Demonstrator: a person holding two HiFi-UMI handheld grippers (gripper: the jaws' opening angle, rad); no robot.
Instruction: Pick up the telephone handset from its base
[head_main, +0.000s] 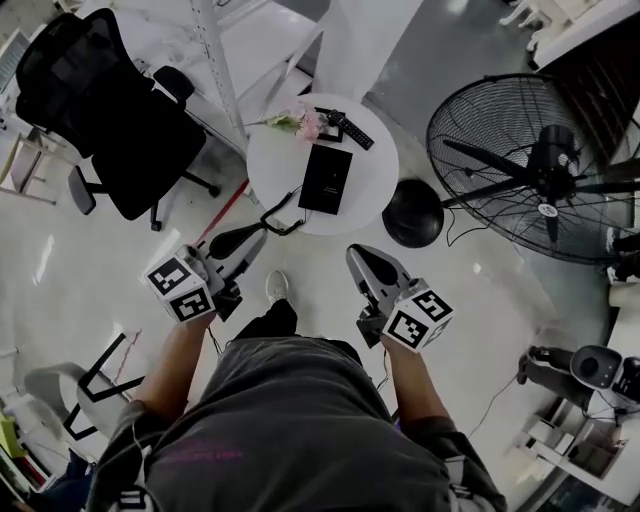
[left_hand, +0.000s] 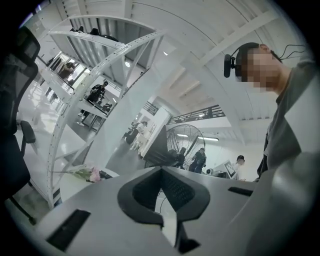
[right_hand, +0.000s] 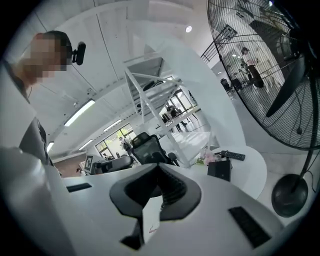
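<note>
Black and flat, the telephone (head_main: 325, 178) is lying on the round white table (head_main: 378, 188) in the upper middle of the head view. Its cord (head_main: 283, 217) is trailing off the table's lower left edge. From here you are not making out the handset apart from its base, so judge it as not yet lifted: reach, grip and lift are all waiting. Your left gripper (head_main: 245, 240) and right gripper (head_main: 365, 260) are both hanging lower in the frame, well apart from the telephone. It is sitting above and between them. Both pairs of jaws are pressing together on nothing.
</note>
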